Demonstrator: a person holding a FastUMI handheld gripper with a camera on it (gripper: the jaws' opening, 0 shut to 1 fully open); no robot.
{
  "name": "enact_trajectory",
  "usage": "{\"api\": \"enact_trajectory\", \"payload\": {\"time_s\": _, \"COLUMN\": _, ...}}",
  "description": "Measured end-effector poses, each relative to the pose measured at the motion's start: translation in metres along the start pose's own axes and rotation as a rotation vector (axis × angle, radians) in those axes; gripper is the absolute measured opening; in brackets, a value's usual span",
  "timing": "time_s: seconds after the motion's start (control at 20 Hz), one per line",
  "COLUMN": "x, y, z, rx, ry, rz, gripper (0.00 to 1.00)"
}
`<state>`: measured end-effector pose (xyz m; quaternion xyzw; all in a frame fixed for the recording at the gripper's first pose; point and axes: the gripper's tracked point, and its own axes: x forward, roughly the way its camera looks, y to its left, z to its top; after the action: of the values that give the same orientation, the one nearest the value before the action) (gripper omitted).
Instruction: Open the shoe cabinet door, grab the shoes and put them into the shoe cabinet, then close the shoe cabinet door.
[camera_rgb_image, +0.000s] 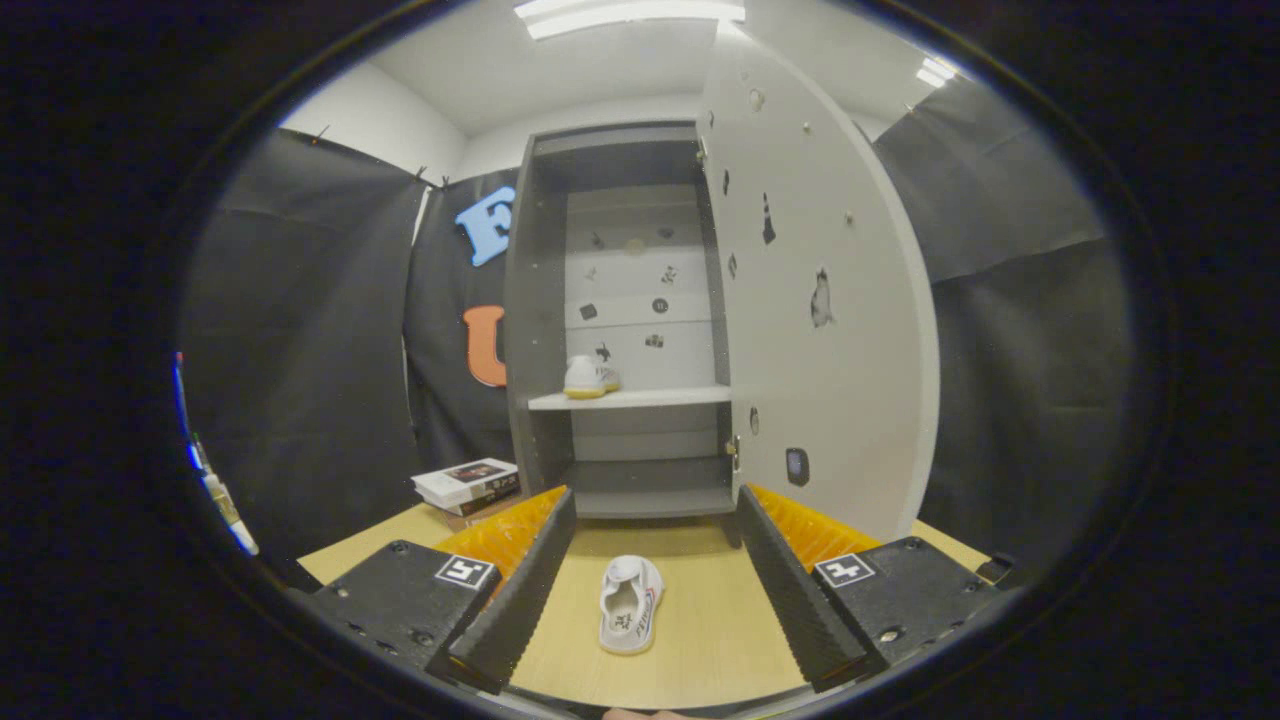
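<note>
The cabinet (620, 330) stands at the table's (700, 640) far edge, its door (825, 300) swung wide to the right. One shoe (590, 377) sits on the shelf (630, 398). The gripper (640, 585) is spread wide, empty; another shoe (630, 603) lies between its fingers, lengthwise, toe probably toward the cabinet. Books (467, 485) lie left.

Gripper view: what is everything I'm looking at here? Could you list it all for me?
Shoe cabinet: one, grey, at the far end of the table, beyond the gripper.
Cabinet door: one, pale, swung open on the cabinet's right side, with small stickers.
Shoe on shelf: one, white with a yellowish sole, on the cabinet's middle shelf.
Shoe on table: one, white, between the fingers.
Books: small stack, beside the cabinet's left foot.
Table: one, light wood.
Gripper: one, fingers spread wide, holding nothing.
</note>
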<state>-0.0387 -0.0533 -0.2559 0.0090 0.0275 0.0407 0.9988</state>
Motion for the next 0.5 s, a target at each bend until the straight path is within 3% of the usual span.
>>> {"api": "enact_trajectory", "payload": {"time_s": 0.3, "x": 0.069, "y": 0.037, "z": -0.114, "rx": -0.051, "ry": 0.174, "rz": 0.072, "gripper": 1.00}}
{"api": "enact_trajectory", "payload": {"time_s": 0.5, "x": 0.102, "y": 0.061, "z": -0.163, "rx": -0.043, "ry": 0.275, "rz": 0.135, "gripper": 0.98}}
